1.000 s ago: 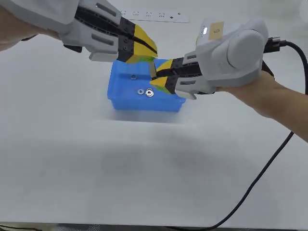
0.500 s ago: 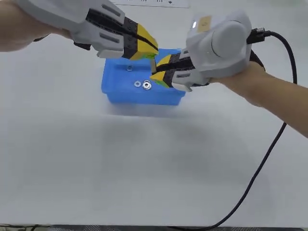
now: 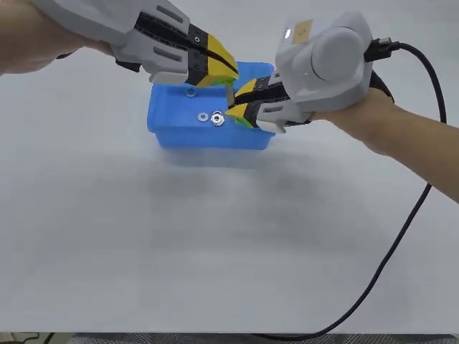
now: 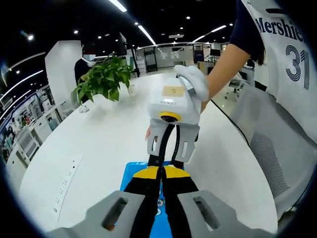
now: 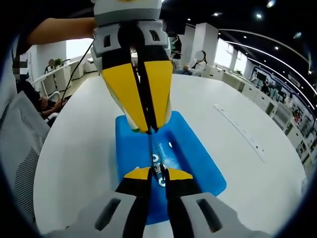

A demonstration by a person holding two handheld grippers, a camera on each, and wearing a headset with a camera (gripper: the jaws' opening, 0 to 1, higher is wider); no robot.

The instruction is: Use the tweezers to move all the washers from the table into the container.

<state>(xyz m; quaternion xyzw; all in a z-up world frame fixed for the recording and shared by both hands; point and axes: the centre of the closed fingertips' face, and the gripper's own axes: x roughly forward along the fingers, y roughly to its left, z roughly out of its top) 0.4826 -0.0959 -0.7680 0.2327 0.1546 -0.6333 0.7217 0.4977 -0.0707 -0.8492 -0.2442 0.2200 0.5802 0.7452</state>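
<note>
A blue container [image 3: 208,136] stands on the white table with three washers [image 3: 217,120] on its floor. My left gripper [image 3: 231,74] reaches in from the upper left and my right gripper [image 3: 231,111] from the right, and they meet tip to tip over the container's right part. Thin tweezers [image 5: 153,148] run between them. In the right gripper view, the left gripper [image 5: 148,130] is shut on their far end and my right gripper [image 5: 158,174] is shut on their near end, above the washers [image 5: 162,181] and the container [image 5: 193,153]. My left gripper [image 4: 161,173] shows closed yellow jaws.
A black cable [image 3: 401,229] trails from the right gripper across the table to the near edge. A power strip [image 4: 64,186] lies on the table, a potted plant [image 4: 101,79] stands beyond it. A ruler [image 5: 242,131] lies past the container.
The head camera has shifted, so the container sits higher in the picture. Both grippers stay tip to tip over it, the right one drawn slightly closer to the left.
</note>
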